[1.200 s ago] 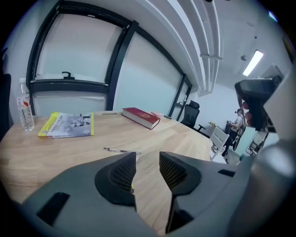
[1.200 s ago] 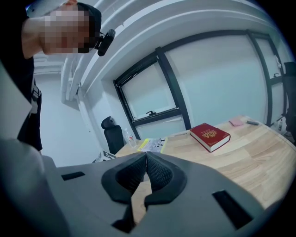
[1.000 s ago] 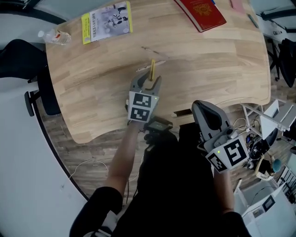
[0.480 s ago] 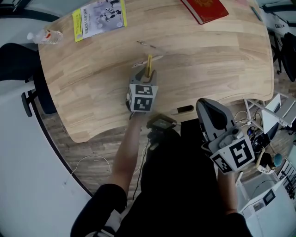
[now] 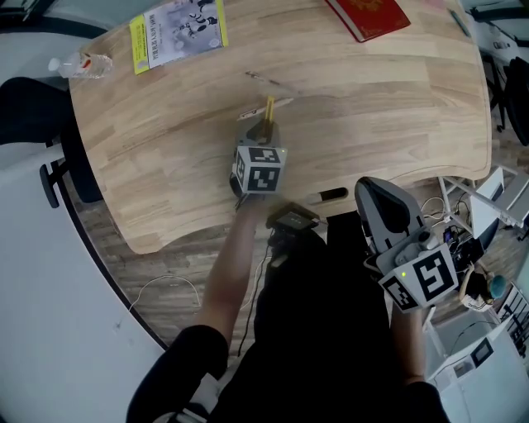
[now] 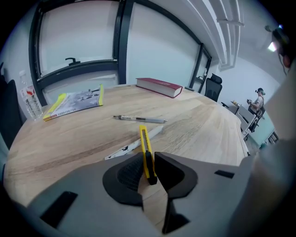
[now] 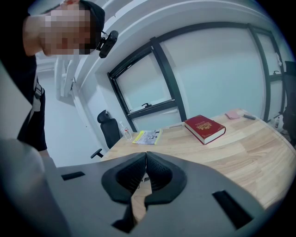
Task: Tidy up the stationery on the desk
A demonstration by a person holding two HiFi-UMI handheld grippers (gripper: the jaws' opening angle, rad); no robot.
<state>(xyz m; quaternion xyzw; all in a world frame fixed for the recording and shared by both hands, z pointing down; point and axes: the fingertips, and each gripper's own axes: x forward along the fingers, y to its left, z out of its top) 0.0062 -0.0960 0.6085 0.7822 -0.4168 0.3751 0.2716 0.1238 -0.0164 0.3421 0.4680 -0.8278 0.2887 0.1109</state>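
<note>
Toward the near middle of the desk (image 5: 372, 107), the left gripper (image 5: 263, 135) has its jaws closed tight on the back end of a yellow utility knife (image 6: 145, 147), clamping the thin body edge-on between the two dark pads. The rest of the knife sticks straight out ahead of it. The free end reaches over a flat white strip (image 6: 131, 146), maybe a small ruler, which lies slantwise under it. From where I stand I cannot tell whether the knife's tip touches the strip or hangs just clear. Gripping by the tail seems sensible: it keeps the jaws off the neighbouring things and leaves the knife's long body free to be carried and laid down somewhere tidier. A pen (image 6: 138, 119) lies alone just beyond, apart from both the knife and the strip. Farther back, a red book (image 5: 368, 16) sits flat at the far edge. A yellow-edged booklet (image 5: 173, 35) lies off to the left, with a water bottle (image 5: 78, 64) beside it at the desk's corner. These look like loose items waiting to be gathered. The right gripper (image 5: 378, 192) is held back by the person's body, off the front edge of the desk. Its jaws are pressed together with nothing between them, so I judge it is simply parked out of the way while the left one works.
</note>
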